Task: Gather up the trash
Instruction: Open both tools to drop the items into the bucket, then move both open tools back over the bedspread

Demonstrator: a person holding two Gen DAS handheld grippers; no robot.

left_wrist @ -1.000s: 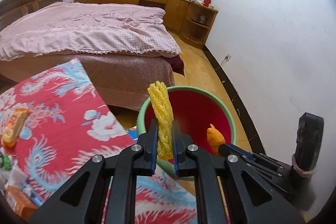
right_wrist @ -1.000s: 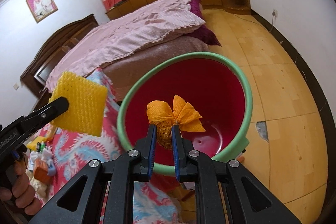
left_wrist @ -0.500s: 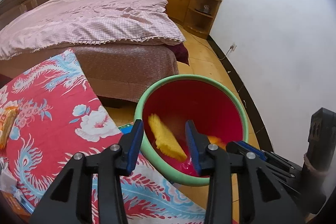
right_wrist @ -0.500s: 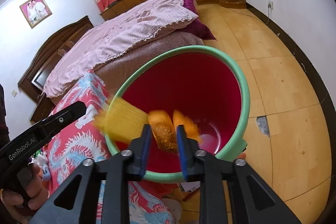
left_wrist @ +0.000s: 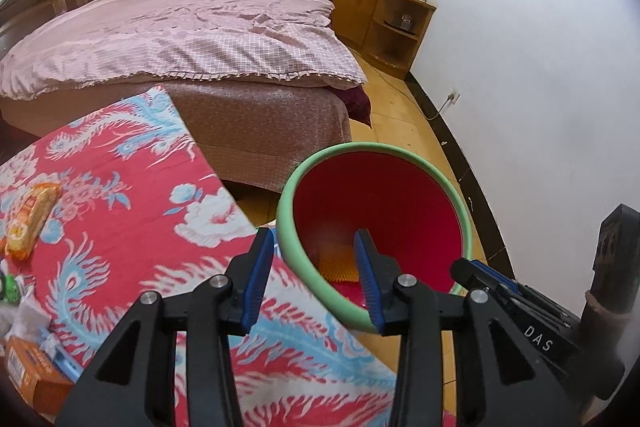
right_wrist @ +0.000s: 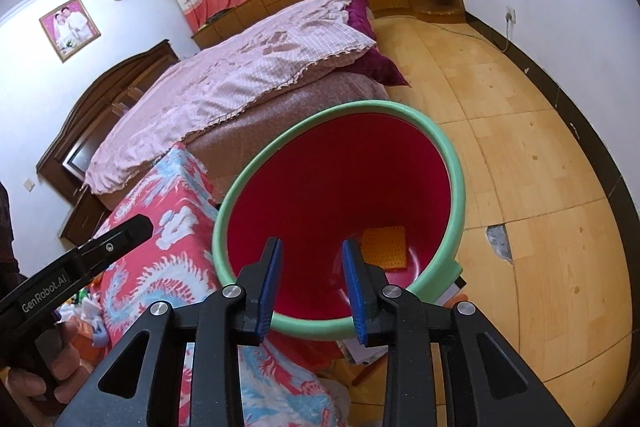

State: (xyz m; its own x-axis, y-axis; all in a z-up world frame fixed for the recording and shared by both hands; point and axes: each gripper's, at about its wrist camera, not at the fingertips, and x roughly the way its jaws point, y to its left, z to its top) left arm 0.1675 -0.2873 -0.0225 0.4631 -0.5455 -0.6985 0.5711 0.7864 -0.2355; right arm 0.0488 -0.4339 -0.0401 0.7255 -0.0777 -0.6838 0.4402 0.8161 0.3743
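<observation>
A red bucket with a green rim (left_wrist: 408, 157) (right_wrist: 456, 171) stands on the floor beside the table. A yellow foam net (left_wrist: 338, 261) (right_wrist: 385, 245) lies on its bottom. My left gripper (left_wrist: 316, 281) is open and empty above the bucket's near rim. My right gripper (right_wrist: 314, 283) is open and empty over the bucket's near edge. The orange wrapper that I dropped is not visible in the bucket. An orange snack packet (left_wrist: 30, 217) lies on the table at the left.
The table has a red floral cloth (left_wrist: 120, 227) (right_wrist: 160, 251). An orange box (left_wrist: 32, 379) and small litter lie at its left front. A bed with a pink quilt (left_wrist: 180, 39) stands behind. Wooden floor (right_wrist: 540, 167) lies right of the bucket.
Both grippers opened over the bucket. The yellow foam net fell from the left one and the orange wrapper from the right one; the net now lies on the bucket's bottom.
</observation>
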